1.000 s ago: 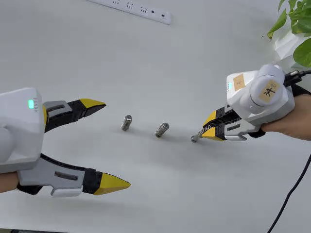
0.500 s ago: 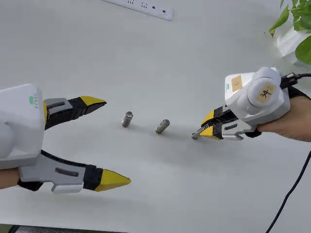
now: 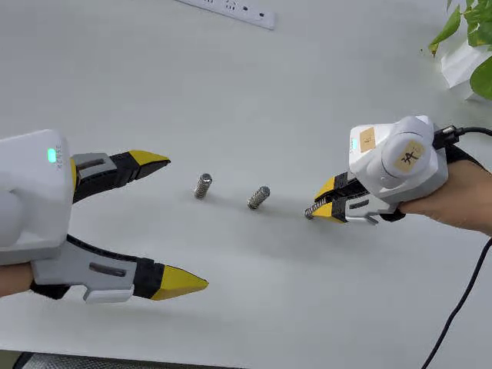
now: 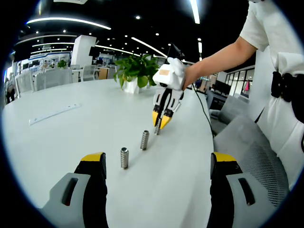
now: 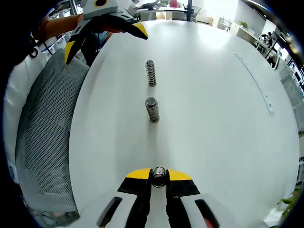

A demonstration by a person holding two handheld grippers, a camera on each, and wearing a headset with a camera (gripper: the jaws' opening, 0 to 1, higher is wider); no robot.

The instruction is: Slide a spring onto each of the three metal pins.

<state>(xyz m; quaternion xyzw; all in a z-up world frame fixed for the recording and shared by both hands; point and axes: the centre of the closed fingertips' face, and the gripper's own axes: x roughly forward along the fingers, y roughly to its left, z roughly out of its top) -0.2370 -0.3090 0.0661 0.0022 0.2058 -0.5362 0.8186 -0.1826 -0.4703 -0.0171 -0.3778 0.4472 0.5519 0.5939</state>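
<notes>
Two short metal pins with springs on them stand on the white table: one (image 3: 203, 185) on the left, one (image 3: 258, 197) leaning a little to its right. A third sprung pin (image 3: 312, 209) lies slanted, its free end at the table, with my right gripper (image 3: 324, 201) shut on it. In the right gripper view that pin (image 5: 159, 176) sits between the yellow tips, with the other two pins (image 5: 152, 109) (image 5: 150, 72) lined up beyond. My left gripper (image 3: 175, 221) stands wide open left of the pins, holding nothing; its view shows the near pin (image 4: 124, 157) ahead.
A white power strip (image 3: 227, 9) lies at the table's far edge. A potted plant (image 3: 469, 31) stands at the far right corner. A black cable (image 3: 461, 300) trails from the right gripper toward the near edge. A mesh chair (image 5: 42, 118) stands beside the table.
The right hand has dropped slightly, so its gripper lies a bit flatter; the held pin's tip stays where it was. The left gripper and the two standing pins have not moved.
</notes>
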